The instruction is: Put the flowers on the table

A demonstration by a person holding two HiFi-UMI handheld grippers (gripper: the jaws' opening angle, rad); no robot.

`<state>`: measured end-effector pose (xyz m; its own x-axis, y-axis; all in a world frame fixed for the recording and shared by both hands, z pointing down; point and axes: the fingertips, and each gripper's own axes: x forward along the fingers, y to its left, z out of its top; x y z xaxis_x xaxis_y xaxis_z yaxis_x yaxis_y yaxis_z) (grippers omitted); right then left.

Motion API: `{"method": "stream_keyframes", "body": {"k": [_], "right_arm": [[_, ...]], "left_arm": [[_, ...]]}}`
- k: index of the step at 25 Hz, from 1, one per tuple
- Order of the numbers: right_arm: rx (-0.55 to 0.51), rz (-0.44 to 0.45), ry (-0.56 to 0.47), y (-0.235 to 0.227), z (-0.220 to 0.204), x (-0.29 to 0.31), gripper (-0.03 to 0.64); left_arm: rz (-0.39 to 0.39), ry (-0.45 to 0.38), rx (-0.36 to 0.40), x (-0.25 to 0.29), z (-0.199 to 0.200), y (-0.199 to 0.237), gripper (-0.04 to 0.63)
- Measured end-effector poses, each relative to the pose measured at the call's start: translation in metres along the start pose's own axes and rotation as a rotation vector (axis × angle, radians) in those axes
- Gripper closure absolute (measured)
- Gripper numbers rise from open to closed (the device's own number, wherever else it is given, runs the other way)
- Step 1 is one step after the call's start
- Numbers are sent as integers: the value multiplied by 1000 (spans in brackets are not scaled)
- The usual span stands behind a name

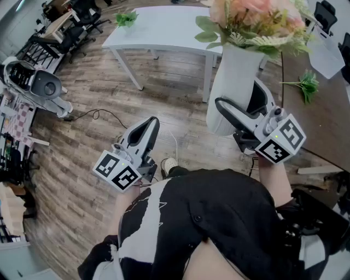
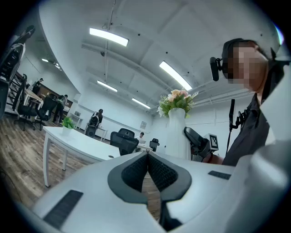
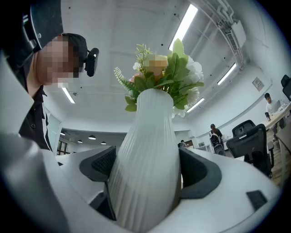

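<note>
A tall white ribbed vase (image 1: 236, 82) holds pink and white flowers (image 1: 257, 19) with green leaves. My right gripper (image 1: 239, 99) is shut on the vase's lower body and holds it upright above the wooden floor. In the right gripper view the vase (image 3: 150, 136) fills the gap between both pads (image 3: 102, 166), with the flowers (image 3: 166, 73) above. My left gripper (image 1: 152, 122) is shut and empty, to the left of the vase. In the left gripper view its jaws (image 2: 148, 157) meet, and the vase (image 2: 176, 132) stands beyond them. A white table (image 1: 164, 30) lies ahead.
A brown table (image 1: 322, 120) at the right carries a green sprig (image 1: 306, 85). A small green plant (image 1: 127, 19) sits on the white table. A white floor machine (image 1: 38, 82) and a cable (image 1: 98, 115) lie at the left. Office chairs (image 1: 82, 16) stand beyond.
</note>
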<state>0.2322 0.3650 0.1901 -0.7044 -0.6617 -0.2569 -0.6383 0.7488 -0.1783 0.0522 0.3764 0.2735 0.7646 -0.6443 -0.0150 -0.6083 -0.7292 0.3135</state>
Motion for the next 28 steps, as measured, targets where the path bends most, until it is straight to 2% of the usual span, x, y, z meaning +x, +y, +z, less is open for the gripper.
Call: {"method": "stream_keyframes", "body": {"k": [7,11,14,20,28], "right_arm": [[0,6,1,-1,0,-3,184],[10,10,2,-4,-2,-6,184],[38,13,-1,-9,-7,-2,184],[129,26,-6,-15,-16,15,184],[102,21,8,-40,-30,69,184]], "left_arm": [[6,-3,2,0,-1,-3,584],[42,-3,29,-6,2,4,584],[109,-27,41,-20,12,23,584],[217,-89,18,-46,28,62,584],[195,-89,-7,-23,31,120,584]]}}
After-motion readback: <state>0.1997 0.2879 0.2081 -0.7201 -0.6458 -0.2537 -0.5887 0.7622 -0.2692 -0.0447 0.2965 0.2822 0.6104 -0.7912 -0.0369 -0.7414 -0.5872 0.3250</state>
